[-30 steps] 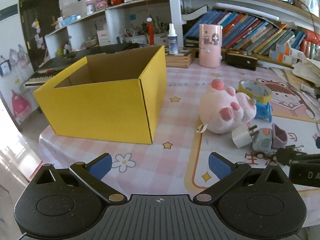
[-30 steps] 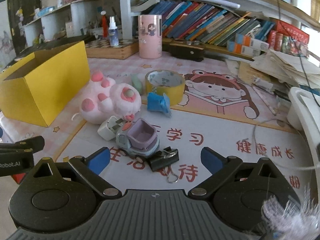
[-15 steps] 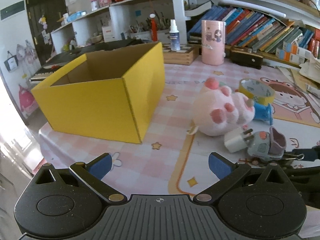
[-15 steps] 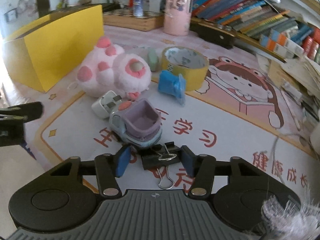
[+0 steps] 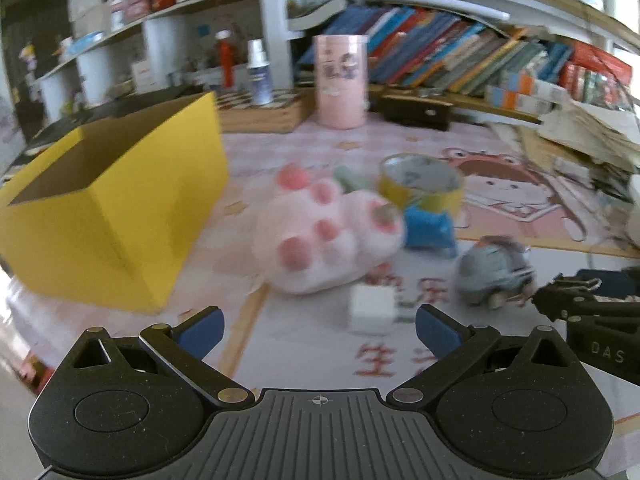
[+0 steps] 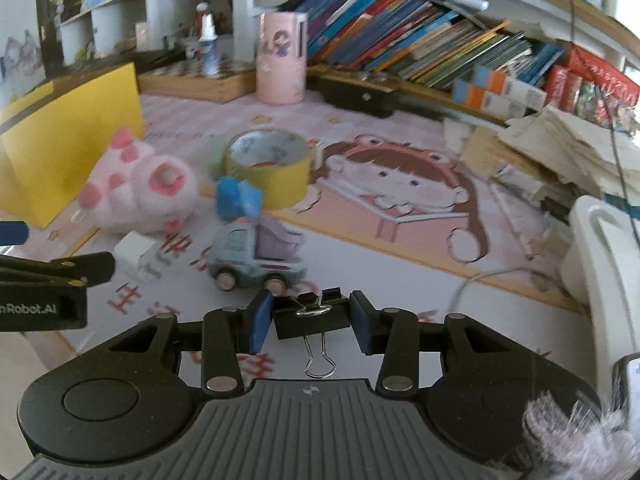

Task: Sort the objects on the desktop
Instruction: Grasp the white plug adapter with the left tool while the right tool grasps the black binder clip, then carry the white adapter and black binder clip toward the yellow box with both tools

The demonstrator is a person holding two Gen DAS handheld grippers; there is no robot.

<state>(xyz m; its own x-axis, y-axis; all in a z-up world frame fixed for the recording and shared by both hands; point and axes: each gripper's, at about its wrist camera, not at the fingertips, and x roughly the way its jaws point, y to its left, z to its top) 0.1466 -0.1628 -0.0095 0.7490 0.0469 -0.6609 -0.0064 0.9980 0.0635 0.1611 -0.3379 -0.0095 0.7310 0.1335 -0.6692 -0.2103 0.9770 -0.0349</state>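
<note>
My right gripper (image 6: 308, 316) is closing on a black binder clip (image 6: 316, 322); both blue pads press its sides, and the wire handle hangs toward me. Just beyond it a grey and purple toy truck (image 6: 256, 256) stands on its wheels. My left gripper (image 5: 319, 322) is open with nothing between its fingers, and a white charger plug (image 5: 370, 308) lies on the mat just ahead. A pink plush paw (image 5: 328, 236), a blue packet (image 5: 428, 228) and a yellow tape roll (image 5: 420, 184) lie farther back. An open yellow box (image 5: 120, 208) stands at the left.
A pink canister (image 5: 340, 80), a spray bottle (image 5: 258, 72) and a wooden box stand at the back below shelves of books. Stacked papers (image 6: 560, 144) and a white object (image 6: 600, 256) with a cable crowd the right side. The cartoon desk mat (image 6: 400, 184) covers the middle.
The right jaws went from wide open to closed on the binder clip, which has come away from the toy truck. The left gripper swung right, from the yellow box toward the charger plug and plush.
</note>
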